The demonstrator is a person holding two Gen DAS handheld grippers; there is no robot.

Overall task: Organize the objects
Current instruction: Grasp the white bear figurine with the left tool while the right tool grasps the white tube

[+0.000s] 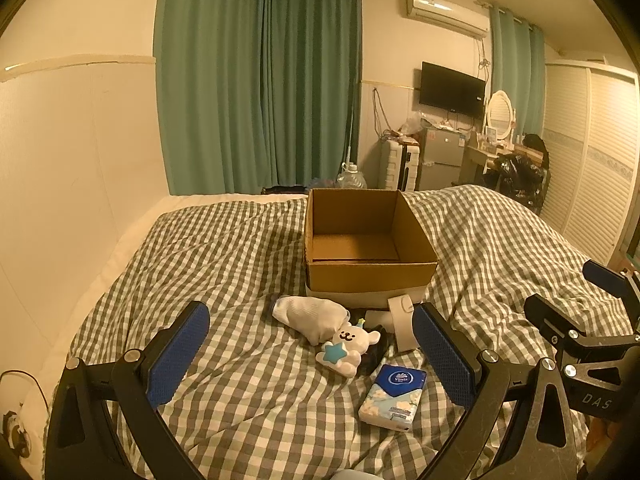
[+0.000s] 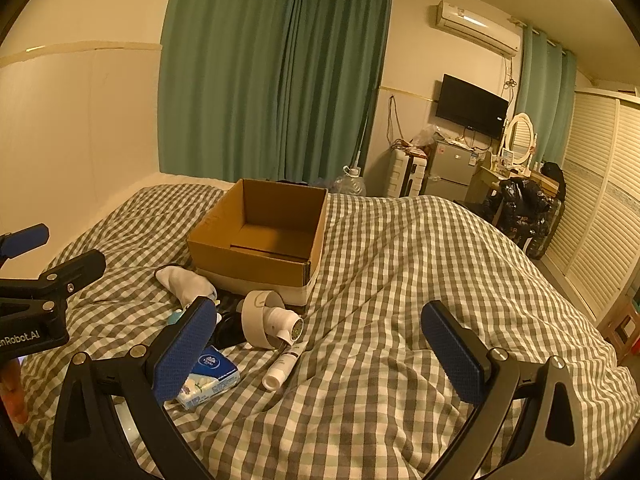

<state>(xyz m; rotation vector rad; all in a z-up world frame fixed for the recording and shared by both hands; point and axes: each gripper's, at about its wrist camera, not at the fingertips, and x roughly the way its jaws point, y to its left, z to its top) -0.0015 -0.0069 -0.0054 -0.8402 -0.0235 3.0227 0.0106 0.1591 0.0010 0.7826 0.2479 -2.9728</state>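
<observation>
Left wrist view: left gripper (image 1: 310,358) jaws spread wide, nothing between them, hovering over the checked bed cover (image 1: 224,380). Open cardboard box (image 1: 370,276) sits mid-bed, nothing visible inside. Just in front of it, a loose cluster: white sock (image 1: 310,316), bear toy with blue star (image 1: 348,346) touching the sock's near end, tissue pack (image 1: 394,396) nearer the camera, and a white hair dryer (image 1: 402,322) against the box front. Right wrist view: right gripper (image 2: 320,354) jaws also wide apart and holding nothing, over bare cover to the right of the cluster. A white tube (image 2: 284,364) lies just in front of the dryer, beside the tissue pack. Something black sits under the dryer; can't tell what it is.
</observation>
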